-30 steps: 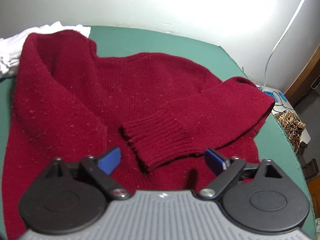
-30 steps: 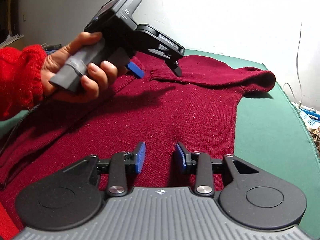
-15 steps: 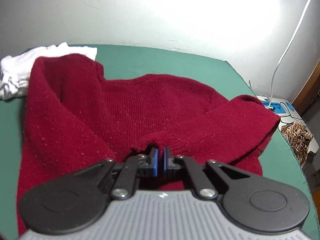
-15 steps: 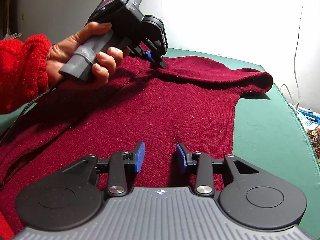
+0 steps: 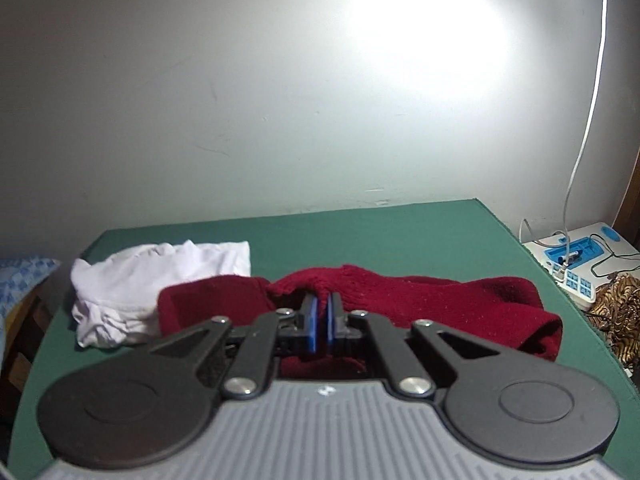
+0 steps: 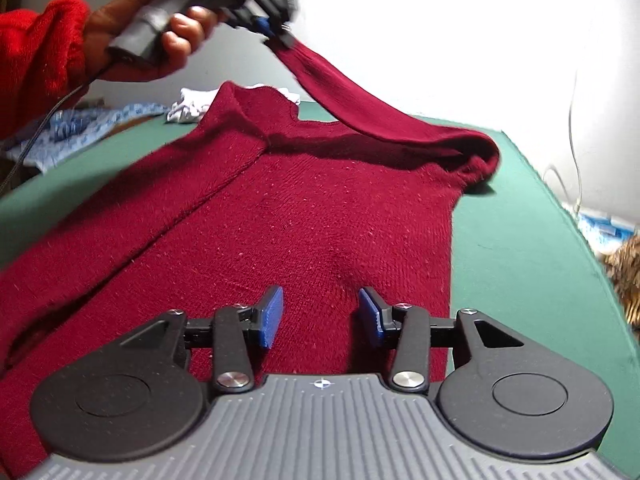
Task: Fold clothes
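Note:
A dark red knitted sweater (image 6: 312, 216) lies spread on the green table (image 6: 516, 248). My left gripper (image 5: 320, 312) is shut on the ribbed cuff of the sweater's right sleeve (image 5: 352, 284). In the right wrist view it (image 6: 276, 34) holds that sleeve (image 6: 352, 100) lifted high above the sweater's body, stretched back toward the shoulder. My right gripper (image 6: 320, 316) is open and empty, low over the sweater's lower body near its right edge.
A crumpled white garment (image 5: 156, 280) lies at the table's far left, by the wall. A blue patterned cloth (image 6: 80, 128) sits off the left edge. A white and blue power strip (image 5: 576, 264) with cables and a patterned fabric (image 5: 616, 312) lie off the right edge.
My left gripper closed on the sleeve cuff, then lifted it up and away from the sweater's body. My right gripper stayed open in the same place.

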Tool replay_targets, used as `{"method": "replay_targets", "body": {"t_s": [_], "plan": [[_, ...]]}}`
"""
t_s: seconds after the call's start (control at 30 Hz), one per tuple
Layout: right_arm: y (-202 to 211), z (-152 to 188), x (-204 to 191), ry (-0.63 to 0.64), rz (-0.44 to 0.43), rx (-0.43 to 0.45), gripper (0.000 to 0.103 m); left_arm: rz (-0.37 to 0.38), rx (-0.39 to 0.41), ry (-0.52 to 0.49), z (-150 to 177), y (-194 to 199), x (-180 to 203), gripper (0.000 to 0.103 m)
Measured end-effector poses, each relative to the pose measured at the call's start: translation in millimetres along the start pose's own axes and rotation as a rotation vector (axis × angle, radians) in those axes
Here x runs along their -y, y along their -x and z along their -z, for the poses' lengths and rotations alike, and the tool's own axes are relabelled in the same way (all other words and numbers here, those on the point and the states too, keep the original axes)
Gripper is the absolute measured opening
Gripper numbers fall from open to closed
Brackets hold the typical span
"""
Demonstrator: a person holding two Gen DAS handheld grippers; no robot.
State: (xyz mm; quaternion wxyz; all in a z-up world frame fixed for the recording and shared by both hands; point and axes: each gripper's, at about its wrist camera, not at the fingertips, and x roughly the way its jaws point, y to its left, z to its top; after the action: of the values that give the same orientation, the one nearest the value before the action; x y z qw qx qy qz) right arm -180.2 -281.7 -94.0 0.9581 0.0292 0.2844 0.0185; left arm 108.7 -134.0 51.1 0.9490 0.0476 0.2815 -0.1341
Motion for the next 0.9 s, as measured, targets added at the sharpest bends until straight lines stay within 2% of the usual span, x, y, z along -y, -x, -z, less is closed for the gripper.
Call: {"method": "replay_targets", "body": {"t_s": [0.07,0.17,0.3,0.33,0.47,0.57,0.63,0.7,0.77,0.83,0.9], "plan": [[13,0,15,-0.118,-0.035,-0.012,0.051,-0.03,-0.003,-0.009,-8,8,-5,0.0],[41,11,41,-0.264,-0.049,-0.023,0.052,-0.065,0.014,-0.028,-19,20,-5,0.0],[70,33,74,-0.423,-0.139,-0.084,0.049,-0.085,0.032,-0.01,-36,30,-6,0.0],[75,40,79,-0.454,-0.152,-0.088,0.044,-0.087,0.037,-0.005,-40,31,-6,0.0],[89,59,88,-0.592,-0.231,-0.11,0.044,-0.069,0.053,0.008,-57,34,-7,0.0],[91,70,79,-0.673,-0.287,-0.113,0.044,-0.044,0.056,0.021,-70,33,-13,0.0],[92,73,65,-0.694,-0.266,-0.097,0.043,-0.019,0.052,0.039,-77,32,-20,0.0],[90,75,56,-0.758,-0.188,-0.075,0.037,0.004,0.046,0.048,-81,32,-29,0.0],[87,77,49,-0.838,-0.107,-0.059,0.006,0.014,0.039,0.049,-85,30,-38,0.0],[86,78,44,-0.914,-0.048,-0.053,0.007,0.032,0.029,0.068,-87,28,-51,0.0],[86,72,35,-0.901,0.007,-0.045,0.007,0.047,0.025,0.083,-90,27,-62,0.0]]}}
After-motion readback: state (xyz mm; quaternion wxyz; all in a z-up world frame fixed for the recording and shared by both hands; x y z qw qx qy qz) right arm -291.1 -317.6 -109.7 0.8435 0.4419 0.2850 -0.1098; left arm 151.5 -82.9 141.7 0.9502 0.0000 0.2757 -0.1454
